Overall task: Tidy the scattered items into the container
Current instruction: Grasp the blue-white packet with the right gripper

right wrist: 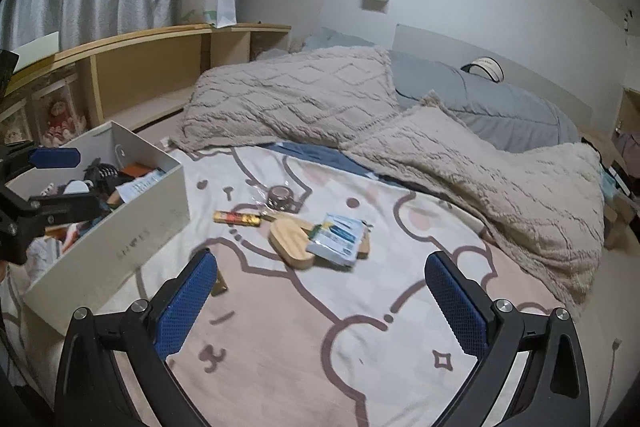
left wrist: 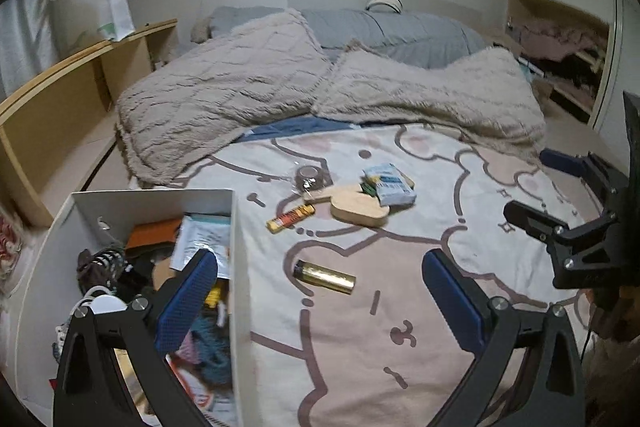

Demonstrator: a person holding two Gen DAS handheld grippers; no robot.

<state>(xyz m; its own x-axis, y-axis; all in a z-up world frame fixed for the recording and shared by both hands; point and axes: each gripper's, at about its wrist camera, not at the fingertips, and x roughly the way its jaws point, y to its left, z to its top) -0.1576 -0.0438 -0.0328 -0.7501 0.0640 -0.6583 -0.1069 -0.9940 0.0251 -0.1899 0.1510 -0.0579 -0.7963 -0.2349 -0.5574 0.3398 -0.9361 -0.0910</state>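
Note:
A white box (left wrist: 240, 267) (right wrist: 120, 251) holding several items stands at the left of the bed. On the bear-print blanket lie a gold tube (left wrist: 324, 277) (right wrist: 220, 287), a yellow-orange bar (left wrist: 290, 218) (right wrist: 236, 218), a wooden oval piece (left wrist: 358, 209) (right wrist: 292, 241), a blue-white packet (left wrist: 390, 185) (right wrist: 336, 239) and a wrapped brown tape roll (left wrist: 310, 177) (right wrist: 280, 195). My left gripper (left wrist: 318, 259) (right wrist: 68, 183) is open and empty, straddling the box's right wall. My right gripper (right wrist: 322, 259) (left wrist: 536, 187) is open and empty, short of the packet.
A fluffy beige throw (left wrist: 224, 95) and a grey duvet (left wrist: 392, 31) cover the far half of the bed. A wooden shelf unit (right wrist: 152, 67) runs along the left wall. The bed's right edge drops off beside an open closet (left wrist: 560, 47).

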